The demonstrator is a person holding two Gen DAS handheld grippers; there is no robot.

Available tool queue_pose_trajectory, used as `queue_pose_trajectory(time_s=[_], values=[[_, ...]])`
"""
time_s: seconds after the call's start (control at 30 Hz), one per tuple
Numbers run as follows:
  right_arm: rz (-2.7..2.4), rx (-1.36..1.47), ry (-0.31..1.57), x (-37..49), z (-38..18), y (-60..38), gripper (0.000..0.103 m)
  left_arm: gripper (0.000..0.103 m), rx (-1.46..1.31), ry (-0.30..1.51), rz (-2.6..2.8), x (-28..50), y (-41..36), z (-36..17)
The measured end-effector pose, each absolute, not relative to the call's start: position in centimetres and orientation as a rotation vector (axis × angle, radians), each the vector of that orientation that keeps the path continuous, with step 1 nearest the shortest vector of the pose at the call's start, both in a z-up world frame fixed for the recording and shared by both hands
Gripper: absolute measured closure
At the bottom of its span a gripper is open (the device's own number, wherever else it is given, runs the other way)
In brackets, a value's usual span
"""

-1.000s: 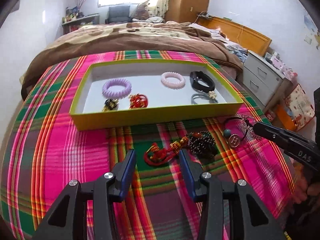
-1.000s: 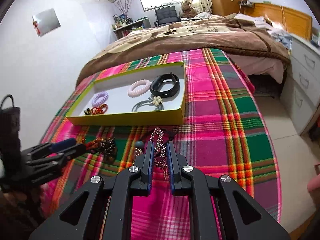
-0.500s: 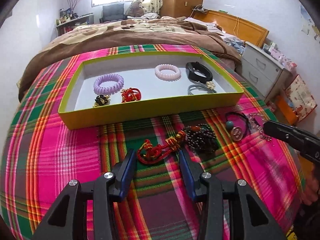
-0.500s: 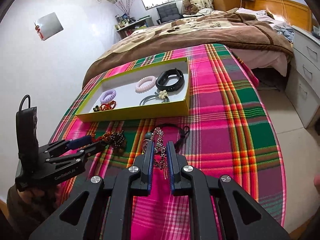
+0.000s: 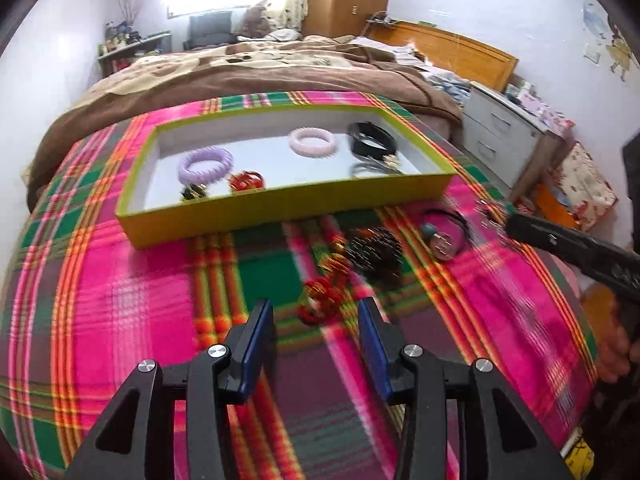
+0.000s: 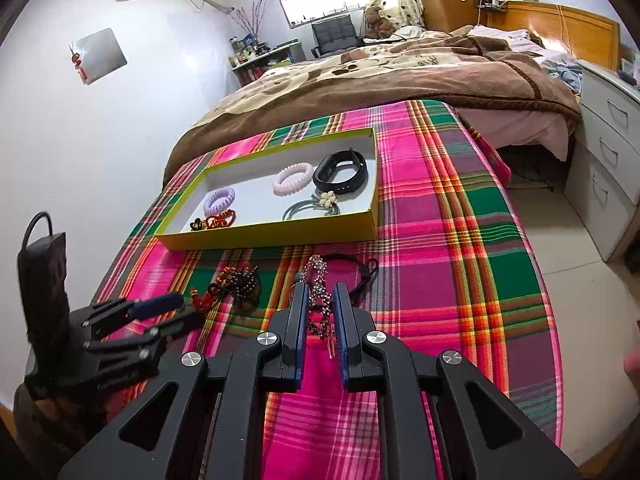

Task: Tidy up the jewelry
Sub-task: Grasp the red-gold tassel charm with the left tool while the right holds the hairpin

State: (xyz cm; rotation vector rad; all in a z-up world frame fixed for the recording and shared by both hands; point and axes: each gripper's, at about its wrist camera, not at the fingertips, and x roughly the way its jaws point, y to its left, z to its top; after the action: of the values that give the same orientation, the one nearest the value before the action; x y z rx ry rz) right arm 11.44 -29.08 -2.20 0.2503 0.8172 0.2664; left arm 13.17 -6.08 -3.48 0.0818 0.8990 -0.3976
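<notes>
The right gripper (image 6: pixel 320 300) has its jaws drawn in on a sparkly beaded chain (image 6: pixel 318 280), the pads pressing it from both sides while its far end lies forward on the plaid blanket (image 6: pixel 460 240). The left gripper (image 5: pixel 316 320) stands with jaws wide apart and nothing between the pads; just ahead of its tips lies a red knotted cord (image 5: pixel 322 300), joined to a dark beaded bracelet (image 5: pixel 374 250) a little farther on. Beside that, toward the right gripper, rests a black cord with a round pendant (image 5: pixel 442 240).

Beyond these loose pieces sits the yellow-green tray (image 6: pixel 272 238) on the blanket, near but apart from them. Inside it lie a lilac coil hair tie (image 6: pixel 219 200), a pink coil hair tie (image 6: pixel 293 178), a black wristband (image 6: pixel 340 172), a grey hair tie with a flower (image 6: pixel 316 206) and — at the near left corner — a small red and black ornament (image 6: pixel 214 222). Behind the blanket lies a brown bed cover (image 6: pixel 380 80), with a white drawer unit (image 6: pixel 612 140) to one side.
</notes>
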Motion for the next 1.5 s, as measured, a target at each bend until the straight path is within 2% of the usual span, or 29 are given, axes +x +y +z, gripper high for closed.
queue_pose_trajectory(time_s=[0.5,0.73,0.9,1.0,1.5], values=[[0.275,0.236,0.811,12.0,-2.0,-28.1,0.090,0.059,0.174,0.905,-0.370,15.6,-8.2,-4.4],[0.272,0.224,0.814,12.1,-2.1,-27.6,0.090,0.079,0.166,0.903,-0.343,15.5,-7.5,-4.3],[0.271,0.219,0.817,12.1,-2.0,-27.1,0.090,0.086,0.141,0.910,-0.340,15.6,-6.8,-4.2],[0.276,0.217,0.816,12.1,-1.9,-26.8,0.090,0.089,0.125,0.916,-0.342,15.5,-6.5,-4.2],[0.283,0.203,0.798,12.1,-1.0,-25.9,0.090,0.089,0.070,0.864,-0.331,14.2,-5.1,-1.8]])
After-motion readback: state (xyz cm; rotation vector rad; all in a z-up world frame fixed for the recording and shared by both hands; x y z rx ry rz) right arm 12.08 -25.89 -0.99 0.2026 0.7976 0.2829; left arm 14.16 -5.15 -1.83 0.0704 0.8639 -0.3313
